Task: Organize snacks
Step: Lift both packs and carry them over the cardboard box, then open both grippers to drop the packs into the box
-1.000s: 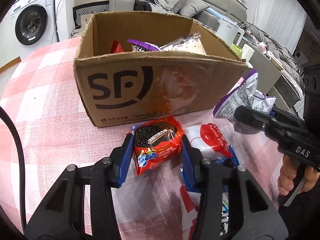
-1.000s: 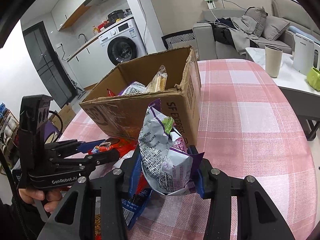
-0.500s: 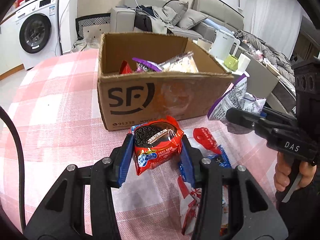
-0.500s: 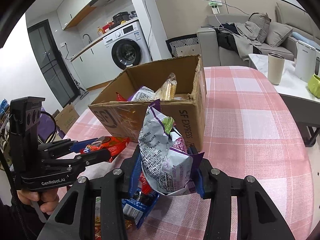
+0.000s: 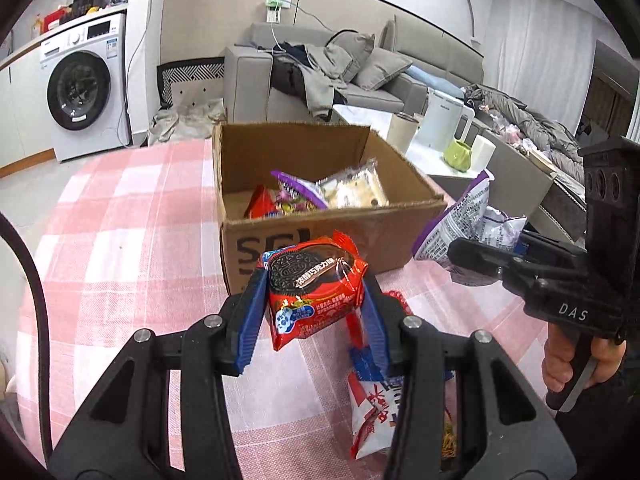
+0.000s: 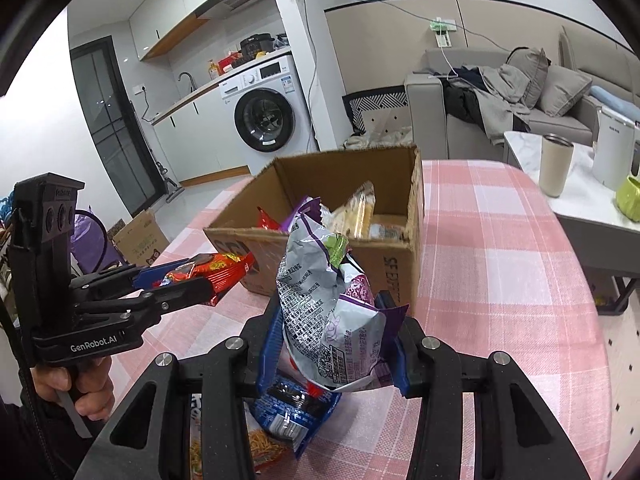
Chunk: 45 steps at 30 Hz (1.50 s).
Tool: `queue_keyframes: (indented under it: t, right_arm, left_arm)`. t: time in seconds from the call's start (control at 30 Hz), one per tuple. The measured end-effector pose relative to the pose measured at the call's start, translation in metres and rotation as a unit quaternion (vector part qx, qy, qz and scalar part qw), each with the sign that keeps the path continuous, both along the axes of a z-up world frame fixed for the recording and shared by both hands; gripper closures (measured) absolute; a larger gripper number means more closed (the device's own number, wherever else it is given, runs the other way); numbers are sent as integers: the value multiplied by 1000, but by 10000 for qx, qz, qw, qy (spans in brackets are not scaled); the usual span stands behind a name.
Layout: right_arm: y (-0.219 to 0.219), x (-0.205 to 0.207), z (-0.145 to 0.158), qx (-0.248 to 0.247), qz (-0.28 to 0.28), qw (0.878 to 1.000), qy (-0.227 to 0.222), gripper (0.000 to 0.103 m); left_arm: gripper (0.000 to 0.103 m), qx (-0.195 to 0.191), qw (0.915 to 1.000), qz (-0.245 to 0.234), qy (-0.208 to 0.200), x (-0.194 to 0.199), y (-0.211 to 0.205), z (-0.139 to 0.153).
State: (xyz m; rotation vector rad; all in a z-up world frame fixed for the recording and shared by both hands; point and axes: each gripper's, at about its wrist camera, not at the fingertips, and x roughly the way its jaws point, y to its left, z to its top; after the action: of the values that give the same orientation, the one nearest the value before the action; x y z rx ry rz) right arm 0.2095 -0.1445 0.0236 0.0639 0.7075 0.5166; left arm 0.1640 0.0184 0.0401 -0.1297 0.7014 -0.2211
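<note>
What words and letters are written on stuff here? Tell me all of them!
"SF" and "SF EXPRESS", both partly hidden: cardboard box.
"GenRobot.AI": left gripper.
"DAS": right gripper.
"OREO", embossed: cookie pack; its Chinese print is too small to read.
Purple snack bag, washing machine: print too small to read.

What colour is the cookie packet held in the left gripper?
Mostly red, with a dark cookie pictured and a blue corner; the cookie packet shows best in the left wrist view.
</note>
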Motion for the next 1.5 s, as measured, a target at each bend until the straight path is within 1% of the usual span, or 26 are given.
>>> queue_keyframes:
  t: [0.27, 0.47, 0.67, 1.07, 1.37, 1.5]
  right_arm:
    - [3, 2, 21, 64, 1, 9998, -165, 58]
    - [8, 8, 30, 114, -14, 9996, -239, 58]
    - [11, 18, 35, 203, -56, 9994, -265, 58]
    - [19, 41, 42, 297, -150, 9990, -303, 58]
    - [22, 61, 41, 436, -222, 9982, -333, 58]
    - [24, 69, 40, 412, -234, 9983, -349, 60]
  left_arm:
    - [61, 71, 9996, 77, -267, -6, 3, 30]
    - [61, 65, 9991, 119, -399, 5, 1, 49]
    - [61, 107, 9987, 162, -461, 16, 0, 58]
    - [61, 187, 9984, 269, -468, 55, -4, 56]
    - [61, 219, 9987, 249, -378, 89, -9, 44]
    - [61, 203, 9989, 248, -328, 101, -11, 38]
